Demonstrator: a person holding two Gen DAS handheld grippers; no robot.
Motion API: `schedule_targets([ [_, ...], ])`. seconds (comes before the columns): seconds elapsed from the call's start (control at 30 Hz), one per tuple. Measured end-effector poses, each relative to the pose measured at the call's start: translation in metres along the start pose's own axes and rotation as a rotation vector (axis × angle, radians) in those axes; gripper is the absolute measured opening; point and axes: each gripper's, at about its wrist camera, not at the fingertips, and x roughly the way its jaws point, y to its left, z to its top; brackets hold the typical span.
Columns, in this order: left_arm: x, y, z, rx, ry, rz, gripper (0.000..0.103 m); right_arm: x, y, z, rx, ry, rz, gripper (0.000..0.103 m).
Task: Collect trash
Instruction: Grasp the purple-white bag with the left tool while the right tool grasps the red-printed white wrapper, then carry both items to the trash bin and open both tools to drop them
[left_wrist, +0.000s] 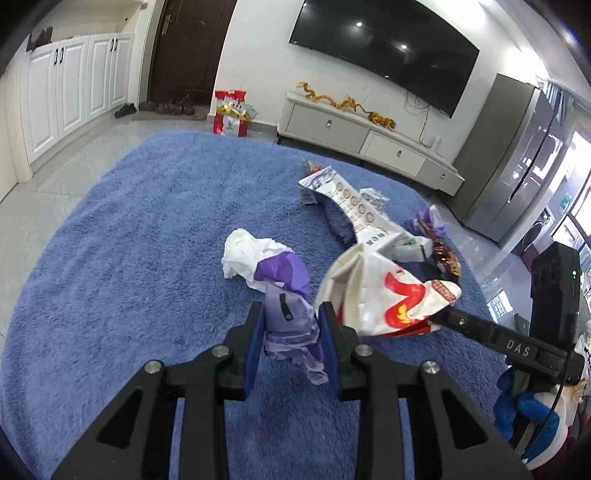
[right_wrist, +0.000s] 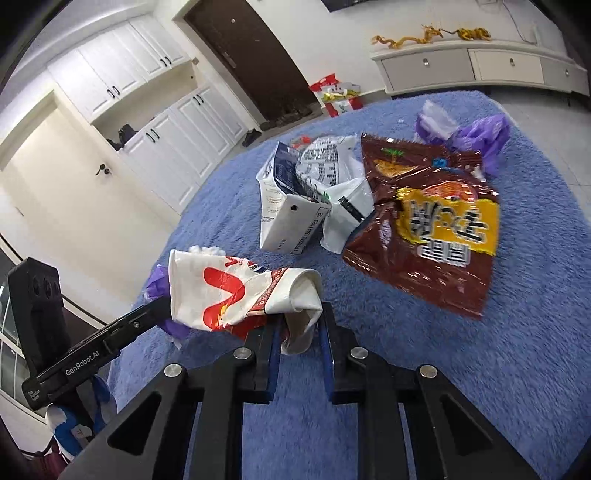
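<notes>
My left gripper (left_wrist: 291, 314) is shut on a crumpled purple plastic bag (left_wrist: 286, 295) wrapped round white tissue (left_wrist: 245, 254), held above the blue rug (left_wrist: 147, 258). My right gripper (right_wrist: 299, 321) is shut on a crushed white paper cup with a red mark (right_wrist: 236, 291); the cup also shows in the left wrist view (left_wrist: 384, 295), right beside the purple bag. On the rug lie a white milk carton (right_wrist: 291, 218), a white printed wrapper (right_wrist: 332, 162), a brown and yellow snack bag (right_wrist: 432, 225) and another purple bag (right_wrist: 476, 136).
A white TV cabinet (left_wrist: 369, 136) stands beyond the rug under a wall TV (left_wrist: 384, 48). A red and white bag (left_wrist: 231, 112) stands by the dark door (left_wrist: 188, 48). White cupboards (left_wrist: 70, 85) line the left wall. A grey fridge (left_wrist: 517, 158) stands at the right.
</notes>
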Motion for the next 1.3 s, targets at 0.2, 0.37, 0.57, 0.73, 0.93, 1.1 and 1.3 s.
schedule_targets([
  [0.2,-0.024,-0.004,-0.009,0.010,-0.021,-0.013,0.028,-0.040,-0.014,-0.010,0.030,-0.060,-0.011,0.019],
  [0.37,-0.042,-0.004,-0.013,-0.004,-0.046,0.002,0.028,-0.081,-0.022,-0.023,0.049,-0.122,-0.050,0.019],
  [0.57,-0.057,-0.016,-0.016,0.015,-0.067,-0.003,0.028,-0.132,-0.039,-0.036,0.110,-0.219,-0.092,0.019],
  [0.73,-0.057,-0.038,-0.020,0.051,-0.055,-0.022,0.028,-0.176,-0.064,-0.054,0.160,-0.299,-0.141,0.019],
  [0.93,-0.049,-0.074,-0.024,0.120,-0.024,-0.050,0.028,-0.224,-0.098,-0.077,0.239,-0.386,-0.204,0.019],
  [1.1,-0.034,-0.121,-0.026,0.227,0.017,-0.093,0.028,-0.257,-0.130,-0.103,0.295,-0.438,-0.307,0.019],
  [1.3,-0.007,-0.192,-0.035,0.361,0.084,-0.174,0.028,-0.287,-0.180,-0.138,0.404,-0.472,-0.420,0.019],
])
